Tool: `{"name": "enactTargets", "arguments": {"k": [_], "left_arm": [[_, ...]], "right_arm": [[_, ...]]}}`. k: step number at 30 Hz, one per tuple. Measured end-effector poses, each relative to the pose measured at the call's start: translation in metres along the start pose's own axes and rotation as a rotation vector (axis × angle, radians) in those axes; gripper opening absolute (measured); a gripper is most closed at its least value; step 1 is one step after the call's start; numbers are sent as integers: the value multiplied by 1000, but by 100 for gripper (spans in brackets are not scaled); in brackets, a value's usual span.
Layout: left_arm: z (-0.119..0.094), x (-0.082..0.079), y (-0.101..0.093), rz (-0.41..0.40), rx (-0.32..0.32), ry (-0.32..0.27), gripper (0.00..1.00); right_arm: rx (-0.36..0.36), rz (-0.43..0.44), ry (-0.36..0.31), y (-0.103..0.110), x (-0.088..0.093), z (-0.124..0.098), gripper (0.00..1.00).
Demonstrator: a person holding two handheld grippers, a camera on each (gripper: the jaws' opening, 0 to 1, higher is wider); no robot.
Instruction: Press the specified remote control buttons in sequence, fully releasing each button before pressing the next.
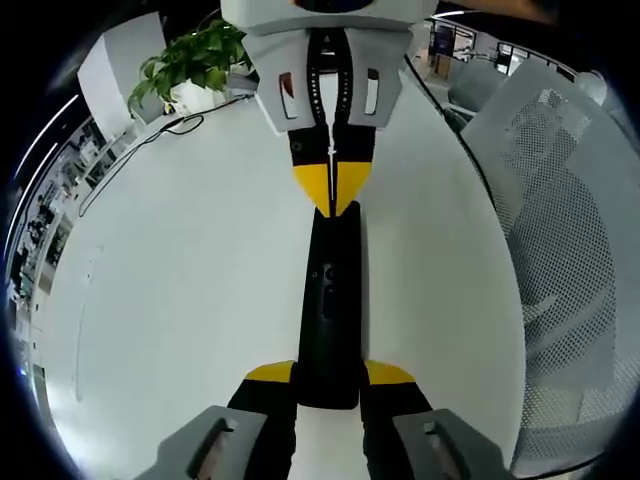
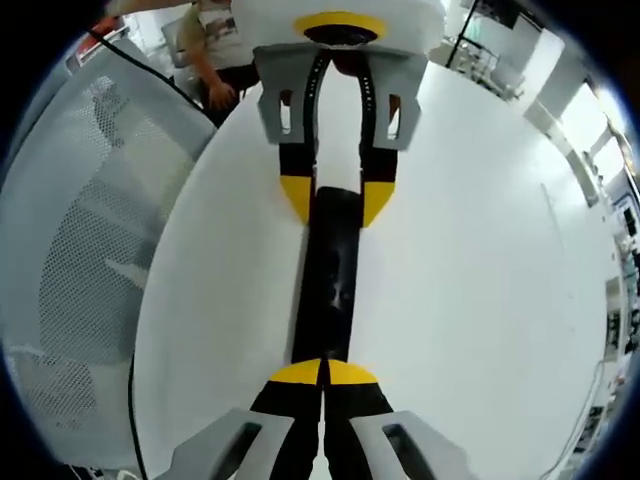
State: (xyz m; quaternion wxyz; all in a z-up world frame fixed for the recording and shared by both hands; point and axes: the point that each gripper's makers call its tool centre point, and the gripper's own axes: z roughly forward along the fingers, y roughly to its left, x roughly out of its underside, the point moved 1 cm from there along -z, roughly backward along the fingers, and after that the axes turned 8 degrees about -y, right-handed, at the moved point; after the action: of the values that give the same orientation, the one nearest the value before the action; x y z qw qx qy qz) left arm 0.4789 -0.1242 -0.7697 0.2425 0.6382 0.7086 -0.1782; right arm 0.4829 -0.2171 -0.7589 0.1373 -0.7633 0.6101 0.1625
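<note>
Remote control, black and slim, is lying lengthwise on the white table, well in from its edges. Left gripper is clamping its near end between yellow-tipped jaws. Right gripper, jaws together, is resting its tips on the far end, seemingly pressing a button. Next it should lift fully clear before another press. No readable writing is showing.

Remote buttons too small to tell
</note>
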Motion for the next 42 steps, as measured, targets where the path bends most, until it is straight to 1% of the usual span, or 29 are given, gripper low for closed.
{"name": "enactTargets", "arguments": {"k": [7, 18, 21, 25, 33, 36, 37, 38, 42], "left_arm": [[0, 0, 0, -7, -1, -7, 23], [-1, 1, -2, -15, 3, -13, 23], [-1, 1, -2, -14, 5, -16, 23], [-1, 1, -3, -19, 10, -22, 23], [-1, 1, -3, -17, 7, -24, 23], [-1, 1, -3, -15, 8, -23, 23], [-1, 2, -3, -12, 8, -20, 23], [-1, 1, -3, -13, 8, -18, 23], [-1, 2, -3, -2, 7, -6, 23]], "right_arm": [[-9, -5, -1, 0, -1, 1, 0], [-25, 18, 10, 2, -1, 4, 0], [-14, -66, 52, 3, -1, 5, 0], [-26, -25, 38, 0, 0, 5, 0], [-19, -34, 37, 2, -1, 5, 0], [-29, -4, 1, 0, -2, 3, 0], [-29, -6, -10, 0, -2, 3, 0], [-6, 10, -29, -3, -4, 2, 0], [8, 7, -50, -5, -15, -8, 0]]}}
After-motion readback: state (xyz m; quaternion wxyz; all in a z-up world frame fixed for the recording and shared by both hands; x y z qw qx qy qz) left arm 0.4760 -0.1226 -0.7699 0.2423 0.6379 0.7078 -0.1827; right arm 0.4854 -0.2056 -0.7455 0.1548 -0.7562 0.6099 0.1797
